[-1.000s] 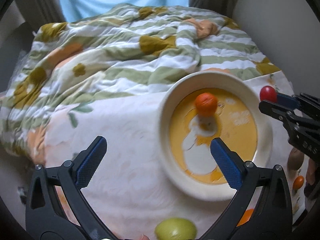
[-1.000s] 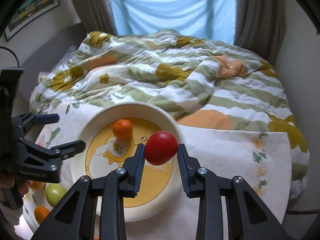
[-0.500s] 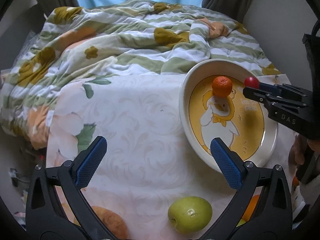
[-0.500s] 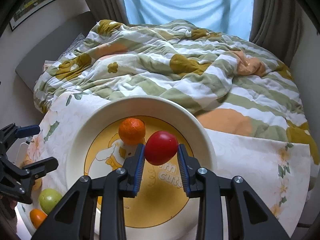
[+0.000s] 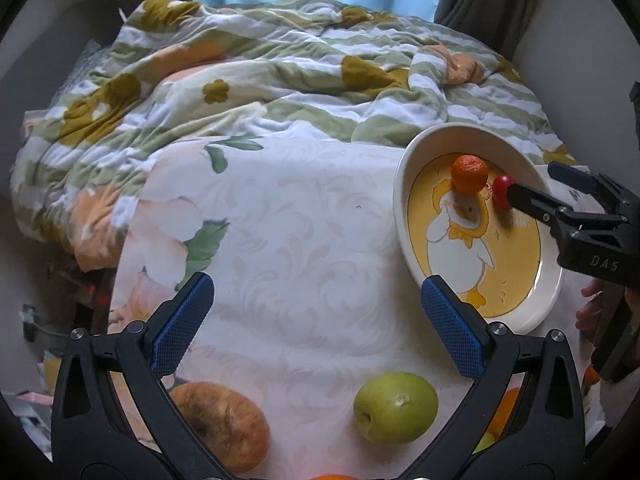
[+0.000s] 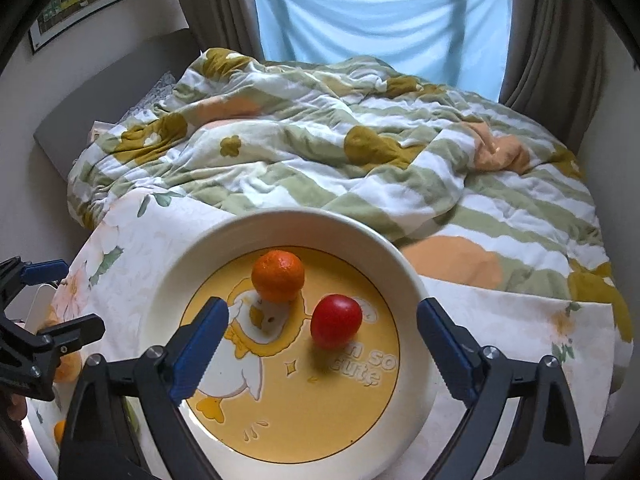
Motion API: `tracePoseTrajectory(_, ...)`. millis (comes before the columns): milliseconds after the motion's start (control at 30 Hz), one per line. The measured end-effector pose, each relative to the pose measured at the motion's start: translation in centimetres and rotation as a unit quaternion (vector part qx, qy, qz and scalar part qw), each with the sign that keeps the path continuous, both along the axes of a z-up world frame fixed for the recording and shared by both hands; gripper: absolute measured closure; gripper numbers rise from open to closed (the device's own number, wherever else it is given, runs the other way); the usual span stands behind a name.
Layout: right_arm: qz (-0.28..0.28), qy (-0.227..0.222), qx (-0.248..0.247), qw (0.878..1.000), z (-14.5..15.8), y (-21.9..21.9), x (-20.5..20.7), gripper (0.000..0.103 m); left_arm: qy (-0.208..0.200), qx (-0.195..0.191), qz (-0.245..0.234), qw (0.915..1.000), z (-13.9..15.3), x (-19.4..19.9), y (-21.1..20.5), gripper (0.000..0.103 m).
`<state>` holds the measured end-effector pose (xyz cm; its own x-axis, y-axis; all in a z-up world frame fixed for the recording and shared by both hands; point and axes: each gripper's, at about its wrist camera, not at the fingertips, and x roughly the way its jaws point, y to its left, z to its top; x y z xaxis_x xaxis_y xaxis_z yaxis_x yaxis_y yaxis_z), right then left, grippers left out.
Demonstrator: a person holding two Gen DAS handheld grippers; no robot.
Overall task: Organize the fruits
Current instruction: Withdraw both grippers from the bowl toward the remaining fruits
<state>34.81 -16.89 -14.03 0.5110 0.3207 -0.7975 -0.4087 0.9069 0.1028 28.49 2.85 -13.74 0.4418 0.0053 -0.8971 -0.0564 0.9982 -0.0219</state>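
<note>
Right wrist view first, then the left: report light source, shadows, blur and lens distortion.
Right wrist view: daylight comes through the blue curtain behind the bed; the red fruit casts a soft shadow toward the camera on the plate; it is sharp; fisheye bends the room edges. Left wrist view: dimmer, the green apple is slightly soft, dark corners.

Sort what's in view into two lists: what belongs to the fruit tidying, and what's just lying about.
Belongs to the job:
- plate
- mandarin and red fruit, both on the plate
- green apple and brownish apple, on the tablecloth
- right gripper, jaws just opened, nothing between them
- left gripper, jaws open

Just lying about:
- quilt
- curtains
- wall picture
</note>
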Motion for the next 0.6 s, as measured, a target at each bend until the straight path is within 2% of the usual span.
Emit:
tracePoseTrajectory(167, 0.002, 0.013, 0.000, 1.000, 1.8, -0.1, -1.0, 0.008, -0.017, -0.004, -0.011, 0.9998, 1.8, -1.6, -0.2, 0.000)
tracePoseTrajectory(300, -0.015, 0.001, 0.000, 1.000, 4.1, -0.8, -2.9, 0.008, -0.034, -0.001, -0.020, 0.9992, 3.9, -2.9, -0.4, 0.000)
tracePoseTrajectory(467, -0.040, -0.024, -0.002, 0.999, 8.1, -2.1, -6.9, 0.008, -0.056, 0.014, -0.030, 0.9979, 6.6, -4.8, -0.8, 0.000)
tracePoseTrajectory(600, -0.066, -0.023, -0.008, 0.998, 10.3, -3.3, -10.0, 0.008, -0.079, 0.012, -0.052, 0.9954, 8.7, -7.3, -0.9, 0.000)
